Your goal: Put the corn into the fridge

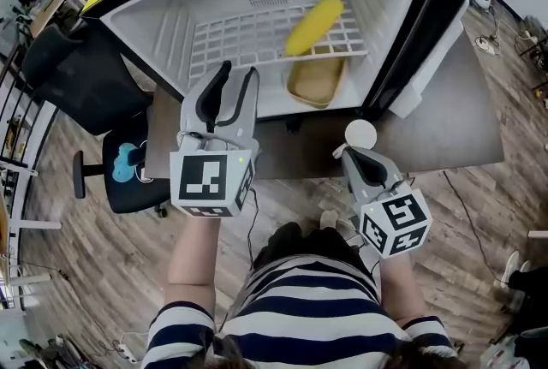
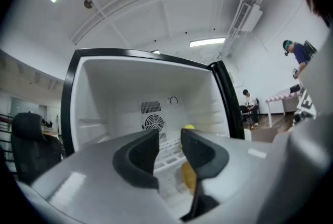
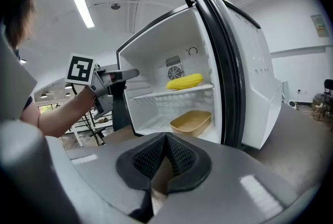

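The left gripper (image 2: pixel 169 139) points into the open fridge (image 2: pixel 112 94), its jaws apart with nothing between them. The fan grille (image 2: pixel 152 123) sits on the rear wall. The corn's (image 2: pixel 189 127) yellow tip shows above the right jaw, over the white wire shelf (image 2: pixel 167 154).

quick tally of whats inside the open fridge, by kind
corn: 1
tan tray: 1
wire shelf: 1
total: 3
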